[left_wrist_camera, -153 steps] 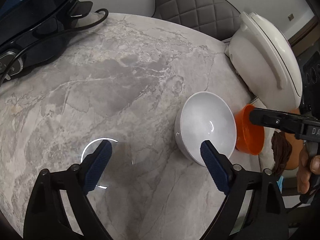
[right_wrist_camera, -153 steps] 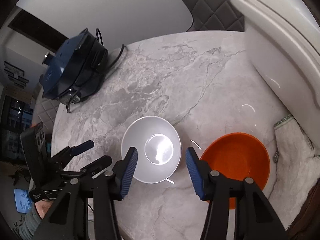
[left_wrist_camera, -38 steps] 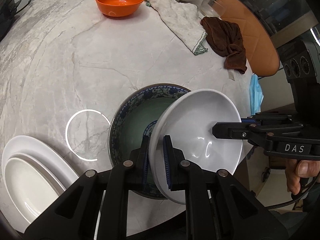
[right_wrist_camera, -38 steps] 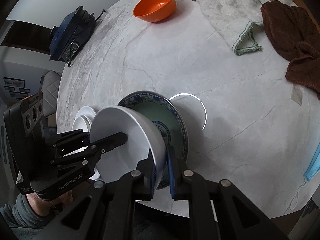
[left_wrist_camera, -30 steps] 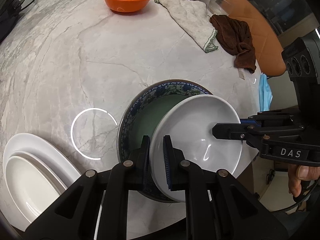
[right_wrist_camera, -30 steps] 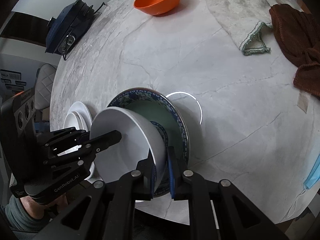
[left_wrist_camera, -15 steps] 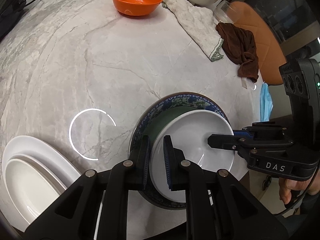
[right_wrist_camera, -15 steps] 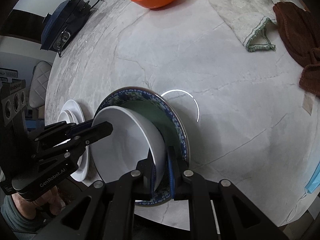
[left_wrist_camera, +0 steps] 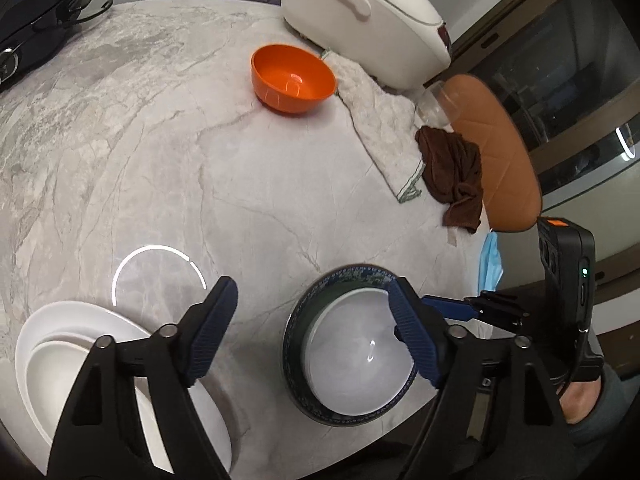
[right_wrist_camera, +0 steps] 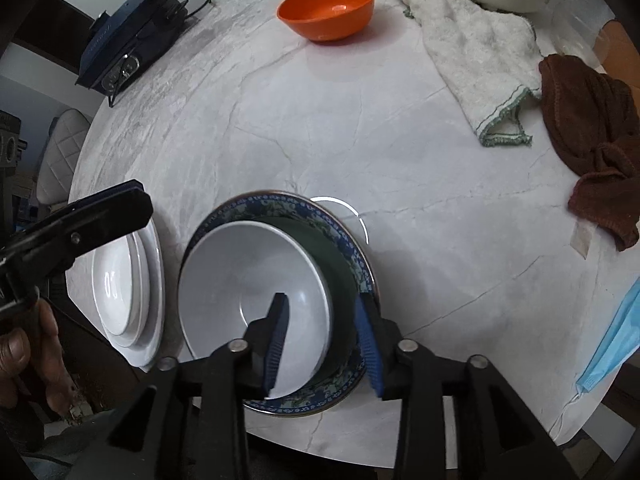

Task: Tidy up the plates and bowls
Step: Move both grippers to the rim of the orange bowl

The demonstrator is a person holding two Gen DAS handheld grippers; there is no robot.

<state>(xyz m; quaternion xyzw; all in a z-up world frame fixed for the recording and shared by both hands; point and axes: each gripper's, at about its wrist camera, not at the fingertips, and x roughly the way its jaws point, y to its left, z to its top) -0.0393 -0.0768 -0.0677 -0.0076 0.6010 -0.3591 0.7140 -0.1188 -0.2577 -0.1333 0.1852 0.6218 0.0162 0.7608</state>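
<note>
A white bowl (left_wrist_camera: pixel 356 354) (right_wrist_camera: pixel 248 284) sits nested inside a blue-patterned green bowl (left_wrist_camera: pixel 298 312) (right_wrist_camera: pixel 340 236) near the table's front edge. My left gripper (left_wrist_camera: pixel 312 336) is open and raised above the table, between the bowls and the white plates. My right gripper (right_wrist_camera: pixel 322 338) is open, its fingers on either side of the white bowl's near rim without gripping it. Two stacked white plates (left_wrist_camera: pixel 80 352) (right_wrist_camera: pixel 124 280) lie left of the bowls. An orange bowl (left_wrist_camera: pixel 292 78) (right_wrist_camera: pixel 326 8) stands alone at the far side.
A white cloth (right_wrist_camera: pixel 476 52) and a brown cloth (right_wrist_camera: pixel 588 132) lie at the right. A white rice cooker (left_wrist_camera: pixel 360 12) stands at the back, a dark blue appliance (right_wrist_camera: pixel 128 36) at the far left. A blue face mask (right_wrist_camera: pixel 612 340) hangs at the right edge.
Both grippers held the white bowl by its rim and lowered it into the patterned bowl. Both have now opened and let go; the left gripper has pulled back and up.
</note>
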